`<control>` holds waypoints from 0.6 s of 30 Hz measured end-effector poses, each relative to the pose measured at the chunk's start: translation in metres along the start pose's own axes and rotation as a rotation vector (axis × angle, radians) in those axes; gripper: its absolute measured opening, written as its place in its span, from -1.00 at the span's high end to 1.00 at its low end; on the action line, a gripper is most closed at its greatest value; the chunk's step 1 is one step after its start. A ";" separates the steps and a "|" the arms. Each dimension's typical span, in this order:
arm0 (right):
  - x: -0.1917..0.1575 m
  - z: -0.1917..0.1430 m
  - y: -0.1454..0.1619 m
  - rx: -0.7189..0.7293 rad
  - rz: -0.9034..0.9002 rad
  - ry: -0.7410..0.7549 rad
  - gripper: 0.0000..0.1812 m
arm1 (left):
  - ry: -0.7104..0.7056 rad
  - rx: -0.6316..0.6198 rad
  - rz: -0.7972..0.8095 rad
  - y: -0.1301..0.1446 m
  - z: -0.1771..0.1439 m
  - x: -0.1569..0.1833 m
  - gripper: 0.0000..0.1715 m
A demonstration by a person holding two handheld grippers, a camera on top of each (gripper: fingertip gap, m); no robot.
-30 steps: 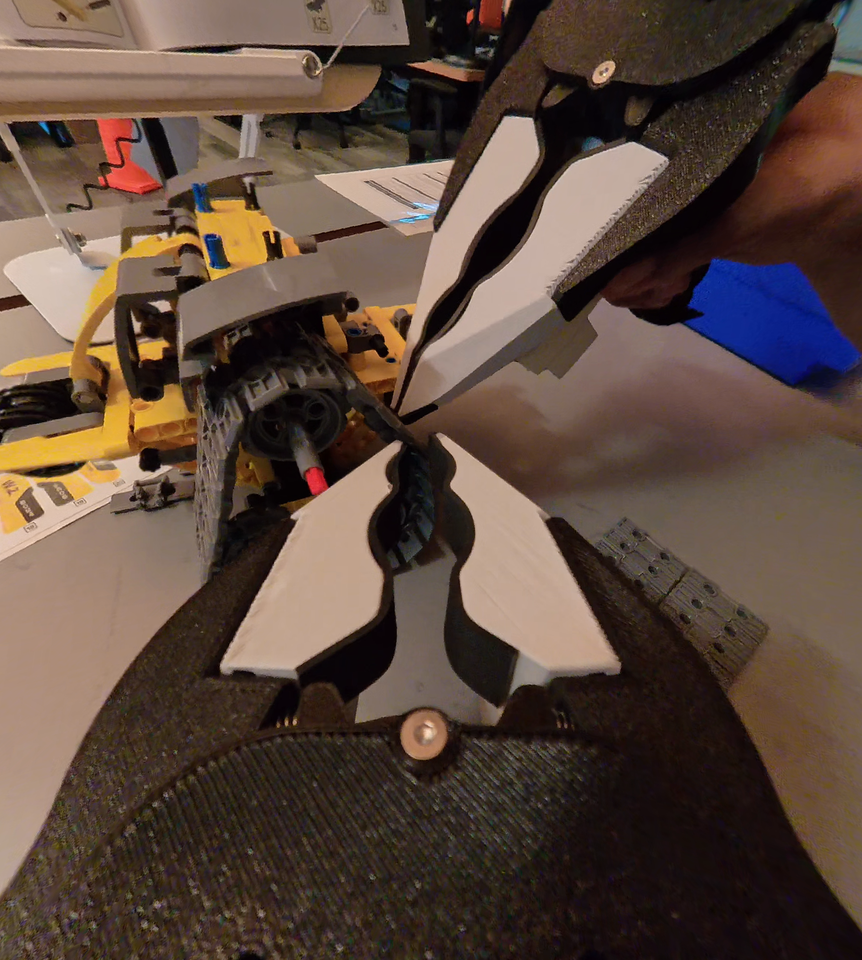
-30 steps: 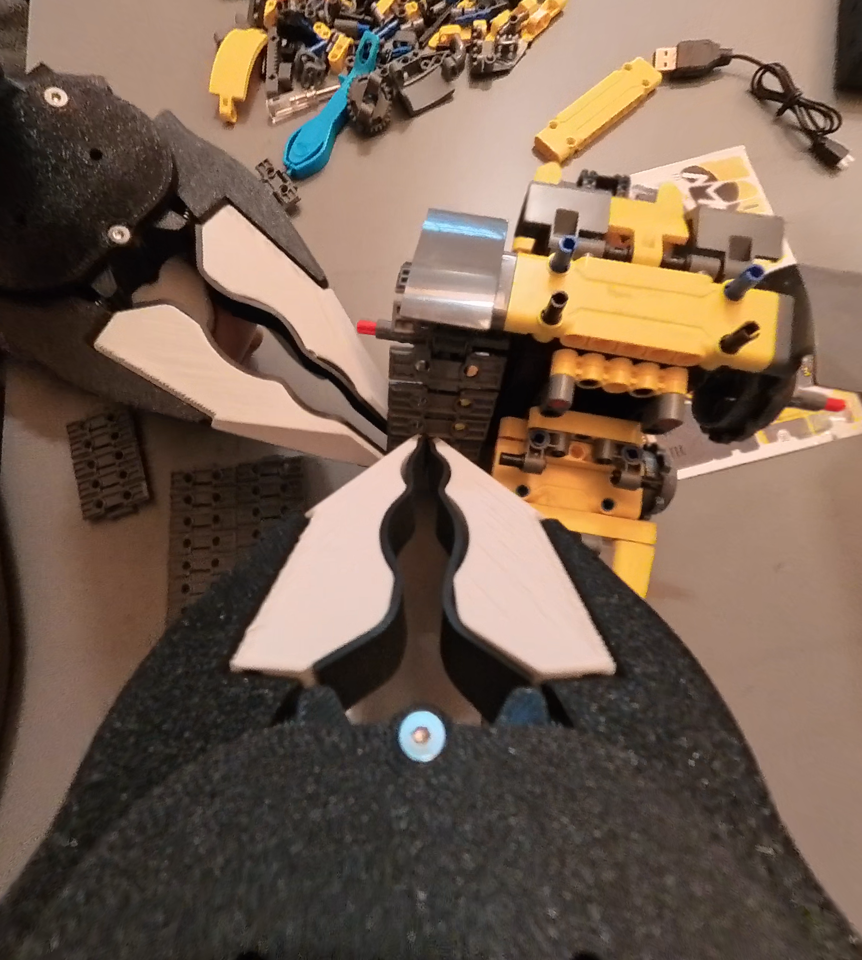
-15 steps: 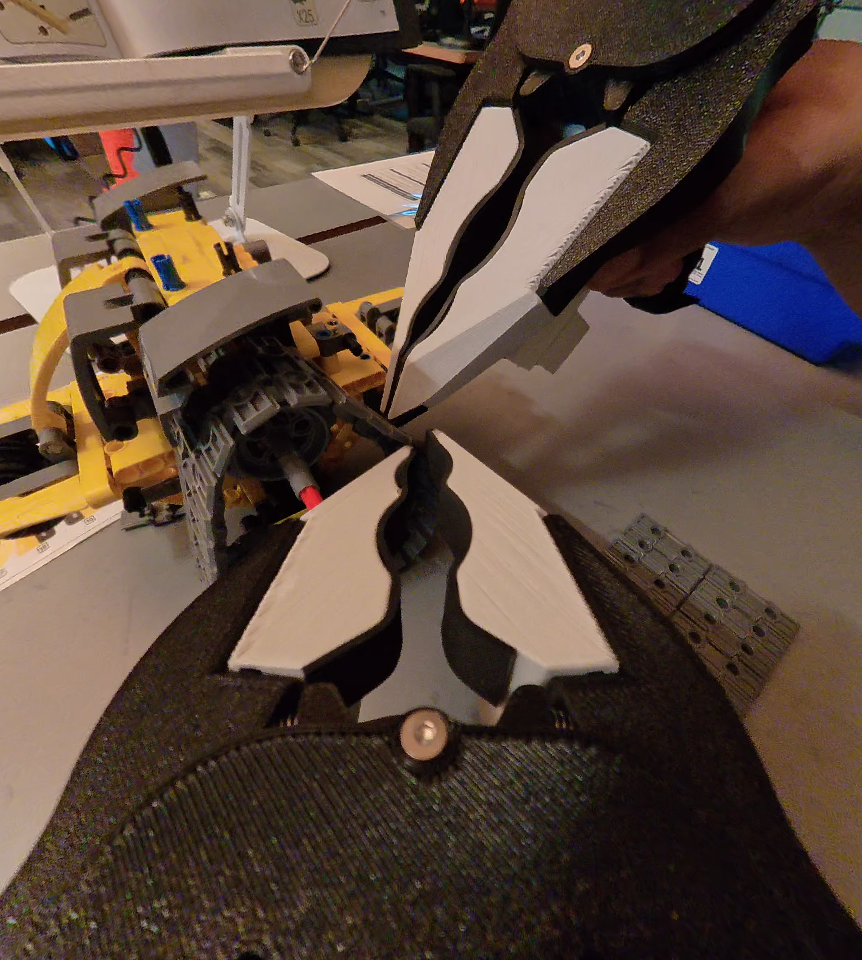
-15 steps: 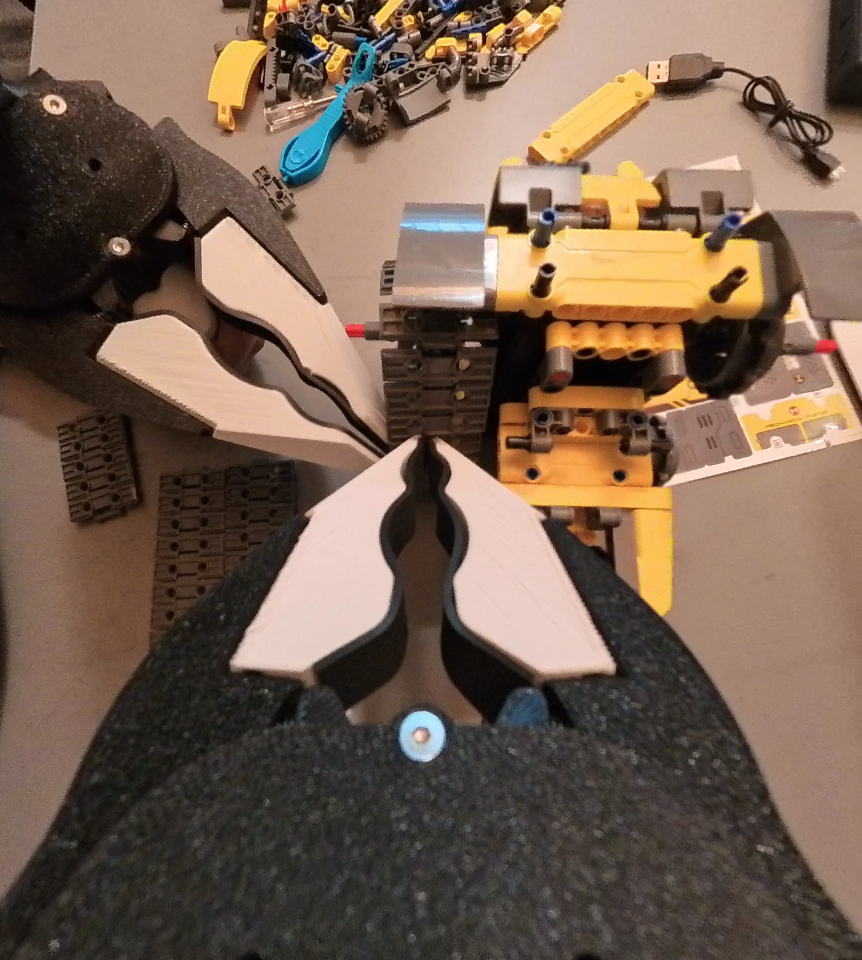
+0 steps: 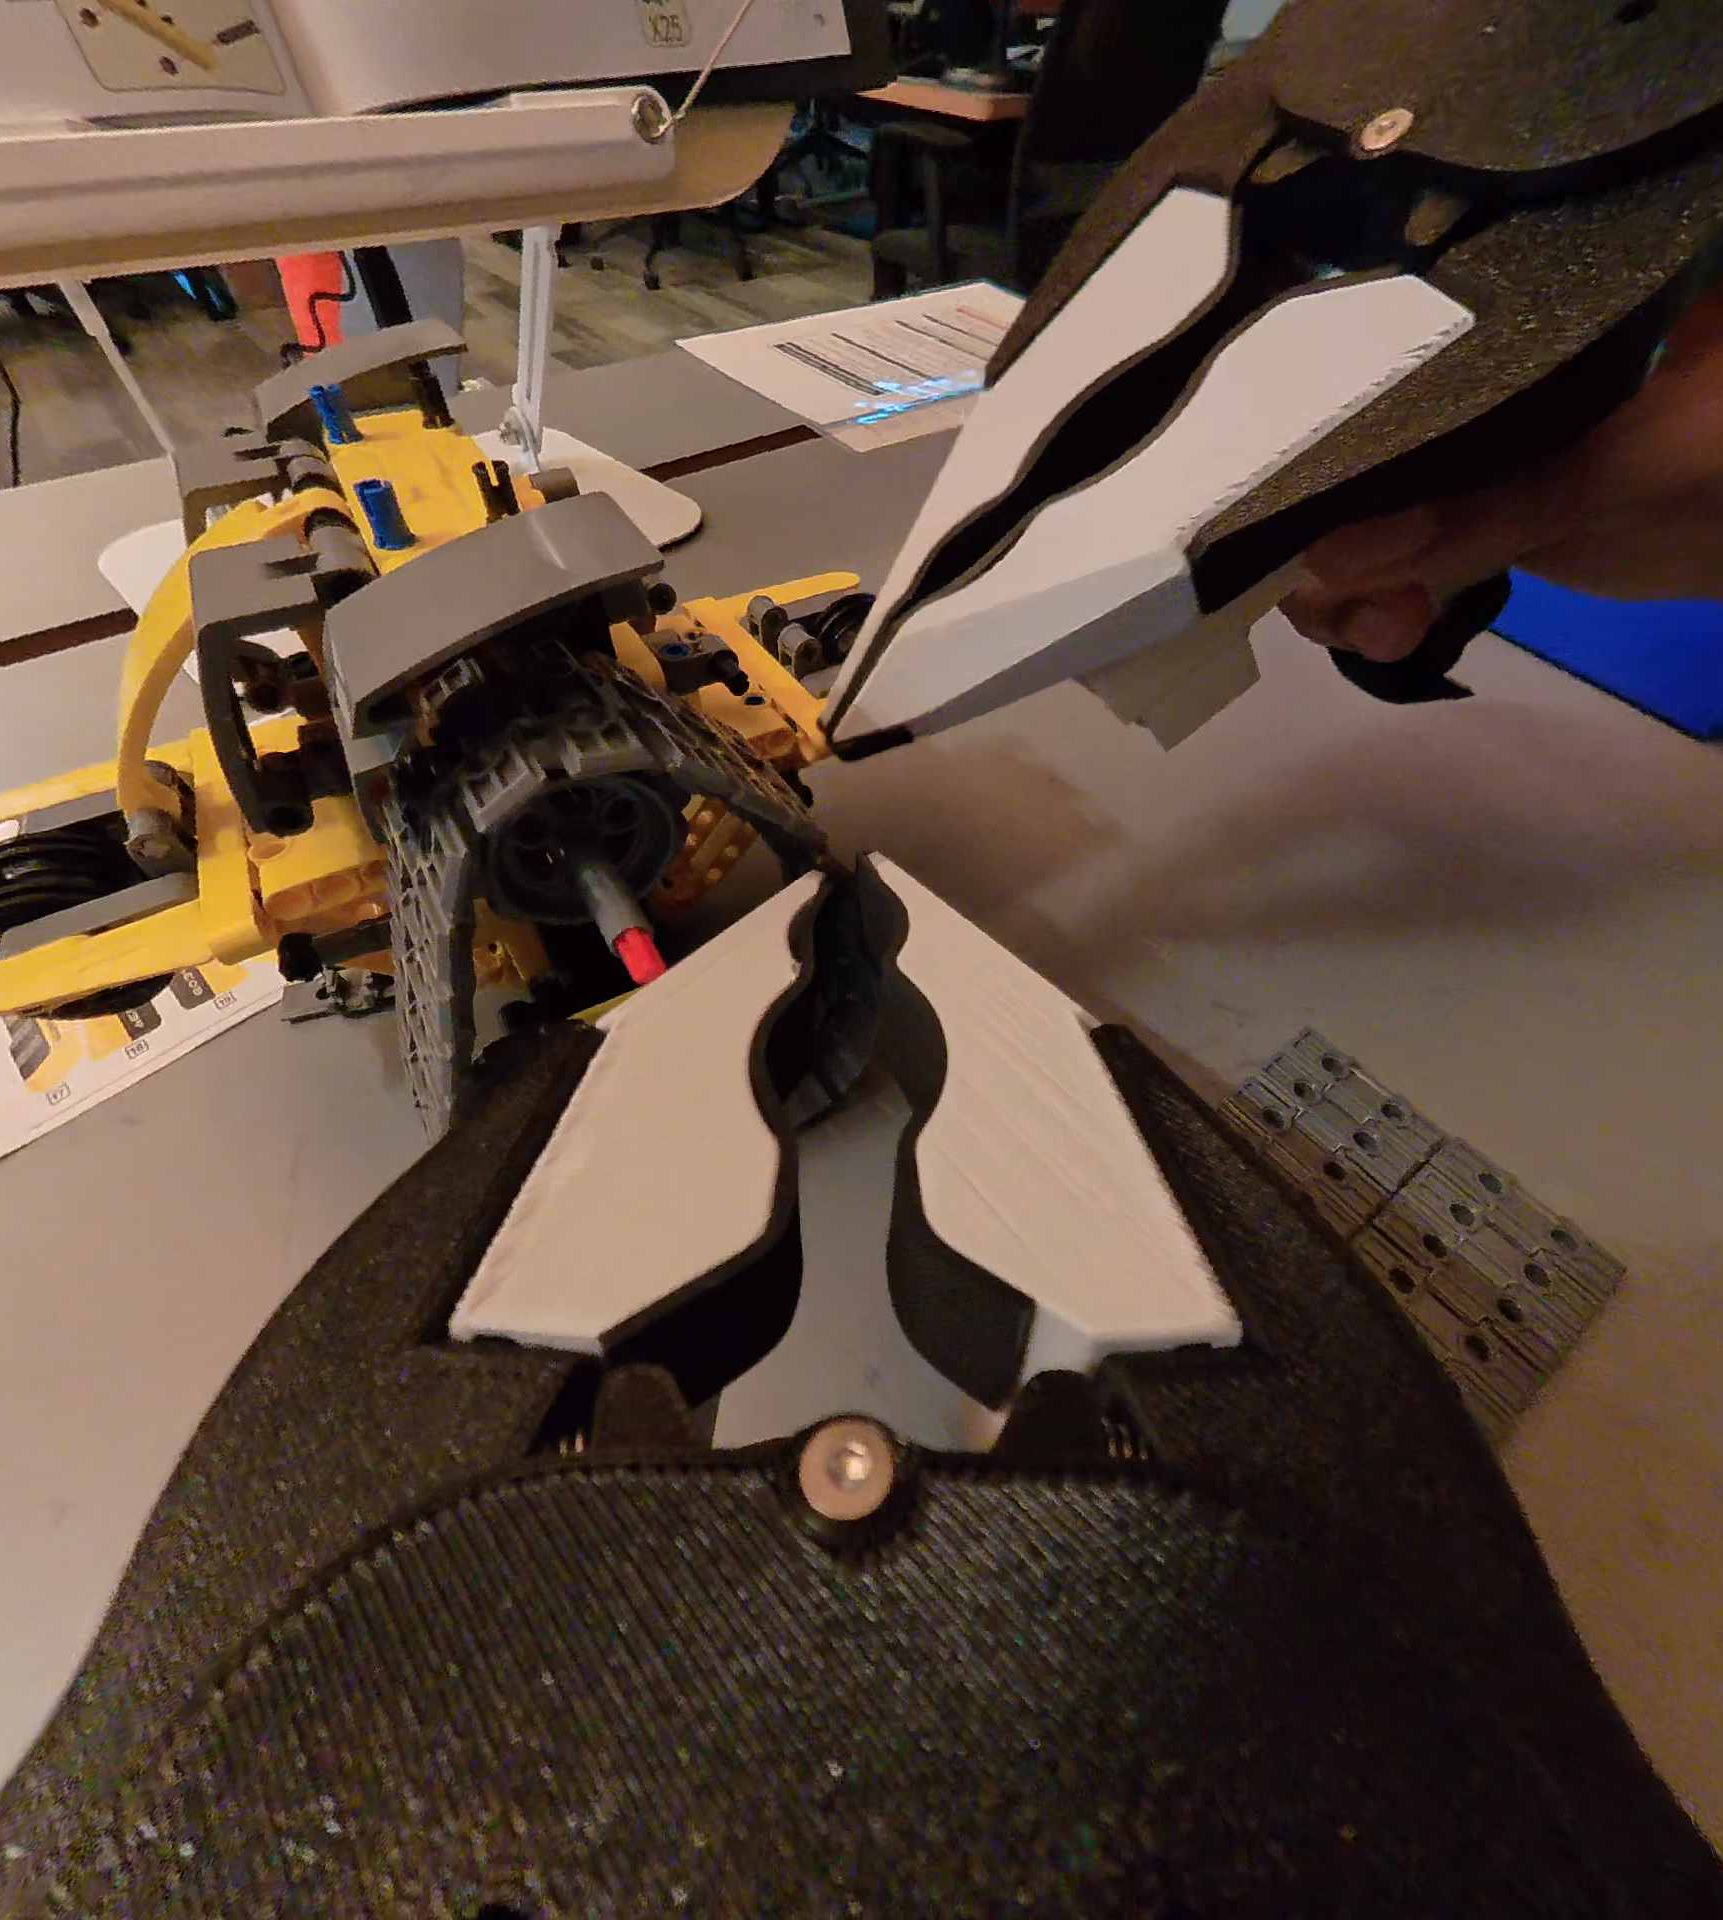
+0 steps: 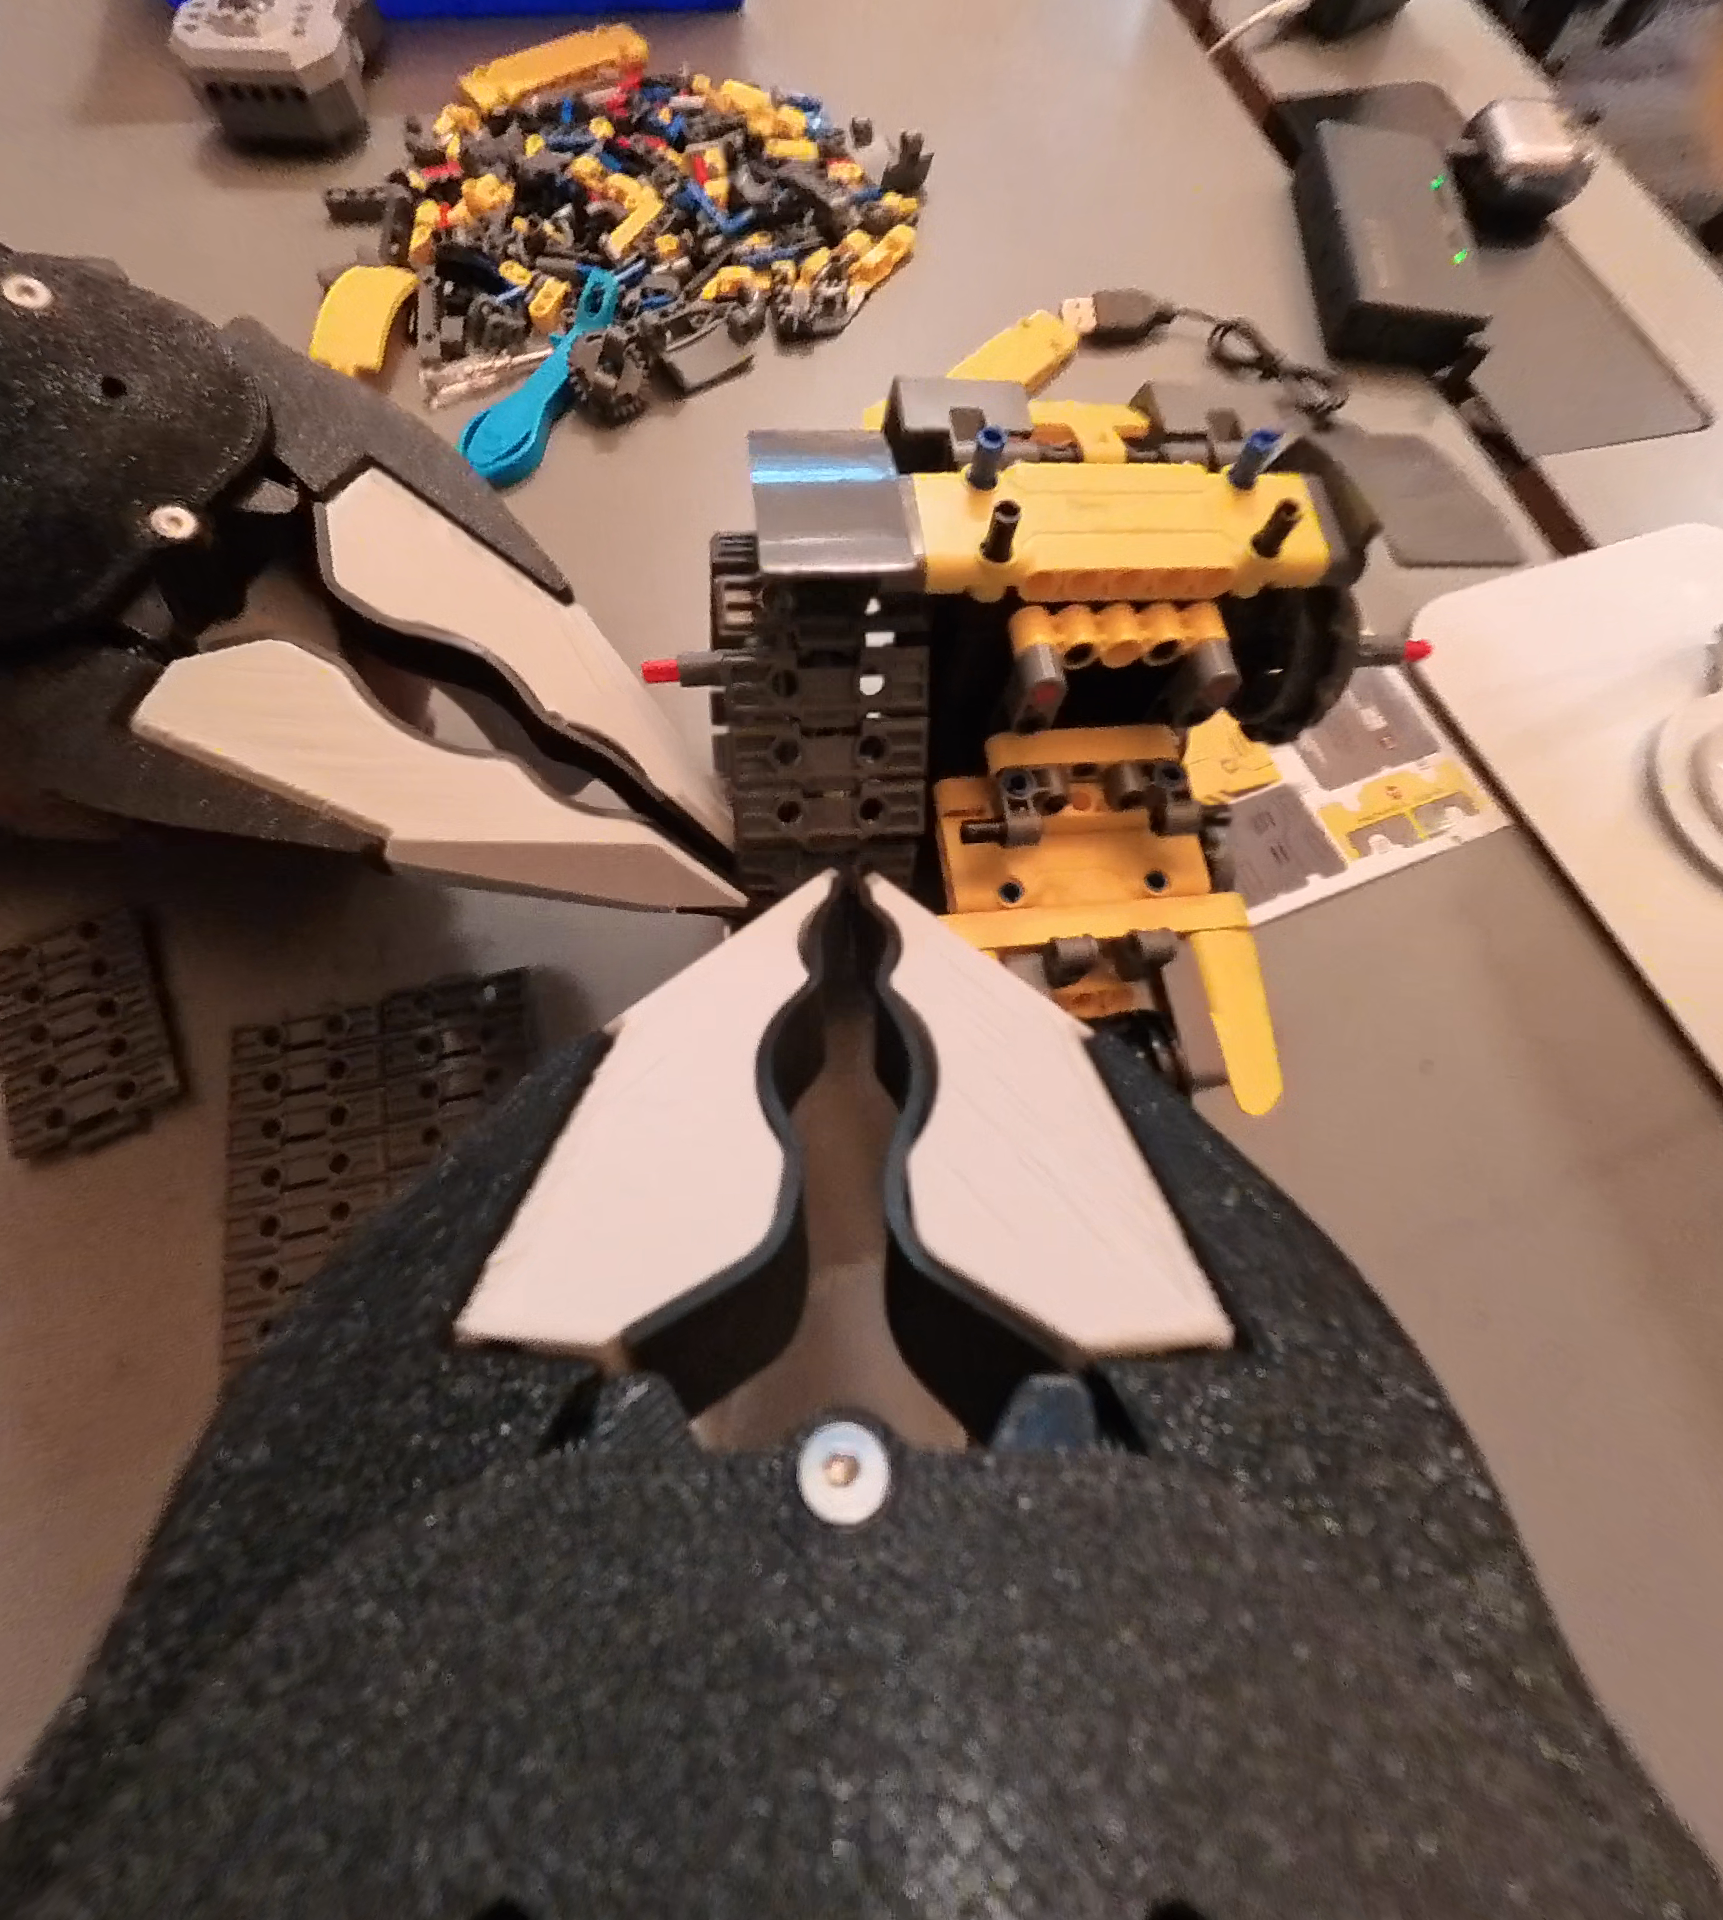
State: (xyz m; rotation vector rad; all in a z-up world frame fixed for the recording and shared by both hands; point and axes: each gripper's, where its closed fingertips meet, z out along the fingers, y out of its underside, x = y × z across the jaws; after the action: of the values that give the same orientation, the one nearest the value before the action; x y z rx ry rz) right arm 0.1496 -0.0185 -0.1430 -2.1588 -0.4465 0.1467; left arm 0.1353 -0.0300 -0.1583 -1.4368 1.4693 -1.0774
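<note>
Left wrist view: we count one yellow brick vehicle (image 5: 400,727) and two loose track strips (image 5: 1418,1205) on the table (image 5: 1356,935). Our left gripper (image 5: 846,883) is clamped on the vehicle's grey track (image 5: 732,758).
Right wrist view: our right gripper (image 6: 849,883), tips together, pinches the same track's near end; one parts pile (image 6: 649,239) lies towards the table's far edge.

Two grippers pinching the dark track of a yellow brick vehicle on a grey table.

Right gripper (image 6: 844,883) closed at the near end of the track (image 6: 815,727) on the vehicle (image 6: 1085,644); left gripper (image 6: 732,883) closed beside it, just left. Loose track strips (image 6: 358,1122) left of the vehicle, pile of small parts (image 6: 628,239) beyond it, printed sheet (image 6: 1356,790) under its right side.
</note>
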 end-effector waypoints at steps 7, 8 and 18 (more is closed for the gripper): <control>-0.007 -0.002 0.008 0.127 -0.312 0.292 0.50 | 0.011 0.005 -0.065 -0.001 0.000 -0.002 0.99; -0.006 -0.002 0.010 0.124 -0.392 0.358 0.45 | 0.017 0.006 -0.085 -0.001 0.000 -0.001 0.99; -0.018 0.016 0.001 0.121 -0.396 0.480 0.42 | 0.049 0.018 -0.233 -0.001 -0.001 -0.003 0.99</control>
State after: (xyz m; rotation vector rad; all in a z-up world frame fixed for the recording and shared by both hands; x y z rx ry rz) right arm 0.1293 -0.0131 -0.1546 -1.8629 -0.5528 -0.5398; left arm 0.1343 -0.0273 -0.1569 -1.6085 1.3456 -1.2724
